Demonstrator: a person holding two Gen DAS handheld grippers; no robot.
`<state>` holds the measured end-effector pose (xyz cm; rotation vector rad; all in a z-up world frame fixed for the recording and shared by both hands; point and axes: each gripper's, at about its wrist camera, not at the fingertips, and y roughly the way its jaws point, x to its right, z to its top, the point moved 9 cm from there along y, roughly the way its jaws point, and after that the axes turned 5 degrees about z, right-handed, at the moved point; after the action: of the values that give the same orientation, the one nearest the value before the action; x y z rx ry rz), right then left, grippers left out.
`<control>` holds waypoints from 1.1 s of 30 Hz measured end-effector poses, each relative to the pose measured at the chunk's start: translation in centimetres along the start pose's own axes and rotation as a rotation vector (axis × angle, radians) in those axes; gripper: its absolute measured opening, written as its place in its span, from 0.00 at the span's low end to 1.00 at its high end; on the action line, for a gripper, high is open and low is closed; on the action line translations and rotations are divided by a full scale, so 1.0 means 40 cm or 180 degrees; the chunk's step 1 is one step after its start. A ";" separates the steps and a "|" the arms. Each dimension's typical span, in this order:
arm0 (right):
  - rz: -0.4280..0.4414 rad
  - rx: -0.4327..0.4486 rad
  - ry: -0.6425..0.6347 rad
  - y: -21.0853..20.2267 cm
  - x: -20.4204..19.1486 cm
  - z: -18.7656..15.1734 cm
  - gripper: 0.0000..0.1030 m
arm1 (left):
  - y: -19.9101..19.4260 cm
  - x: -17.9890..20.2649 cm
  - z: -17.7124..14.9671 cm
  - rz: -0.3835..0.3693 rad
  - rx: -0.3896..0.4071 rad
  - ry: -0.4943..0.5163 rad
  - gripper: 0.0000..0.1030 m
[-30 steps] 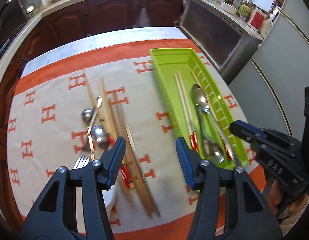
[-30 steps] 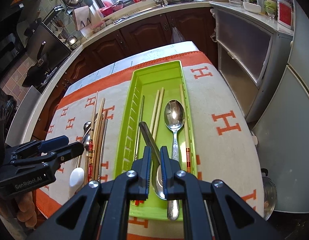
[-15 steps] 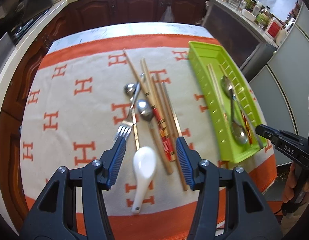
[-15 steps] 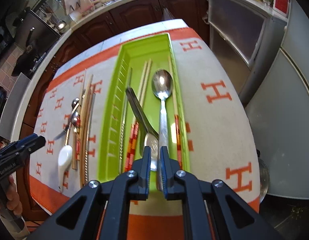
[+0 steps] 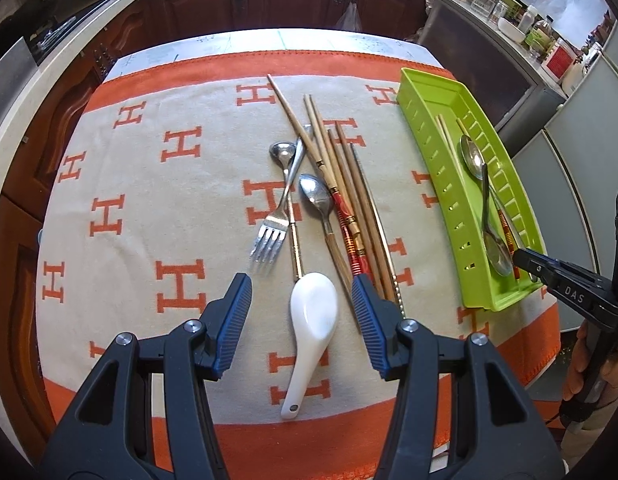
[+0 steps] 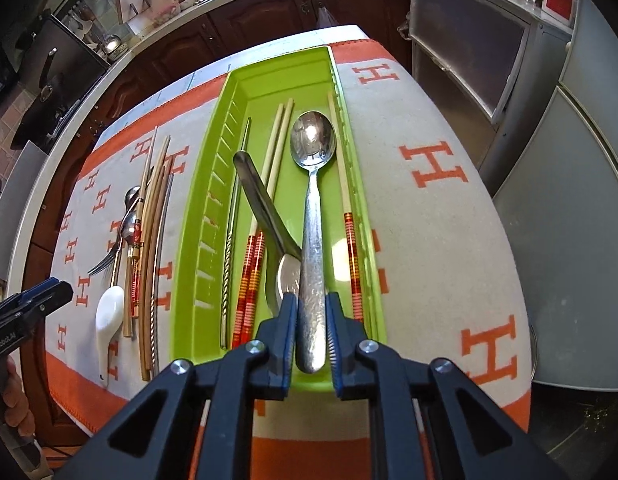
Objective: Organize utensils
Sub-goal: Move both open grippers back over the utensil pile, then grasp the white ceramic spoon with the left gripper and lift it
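Note:
A green tray [image 6: 197,216] holds chopsticks, a metal stick and two spoons. My right gripper [image 6: 312,304] stands at the tray's near end, its jaws slightly apart on either side of the large spoon's handle [image 6: 314,240]; whether the pads touch it I cannot tell. My left gripper [image 5: 301,294] is open above the white ceramic spoon [image 5: 311,320]. Beyond it lie a fork [image 5: 275,224], two metal spoons [image 5: 319,200] and several chopsticks [image 5: 349,200] on the cloth. The tray also shows in the left wrist view [image 5: 441,184].
The table wears a beige cloth with orange H marks [image 5: 177,280]. Dark cabinets and a counter run behind the table. A grey cabinet [image 6: 581,220] stands to the right of the table edge.
My left gripper moved left from beside the tray to above the white spoon. My right gripper drew back towards the tray's near end and its jaws opened slightly around the large spoon's handle.

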<state>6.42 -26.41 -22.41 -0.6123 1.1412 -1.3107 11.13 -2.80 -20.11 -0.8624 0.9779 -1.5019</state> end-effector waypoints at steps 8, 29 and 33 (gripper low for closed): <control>0.0062 -0.0037 0.0193 0.001 0.014 0.012 0.14 | 0.014 -0.036 -0.003 0.0030 -0.0045 -0.0094 0.48; 0.0466 0.0181 -0.0337 -0.058 -0.201 0.033 0.14 | 0.018 -0.084 -0.037 -0.0239 -0.0169 -0.0152 0.48; 0.0568 0.0180 -0.0457 -0.058 -0.253 0.021 0.14 | 0.041 -0.061 -0.079 -0.0474 -0.0286 -0.0135 0.48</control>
<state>7.49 -17.53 -17.05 -0.5410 1.0140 -1.1246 9.24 -0.08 -22.91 -1.0469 0.9734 -1.5679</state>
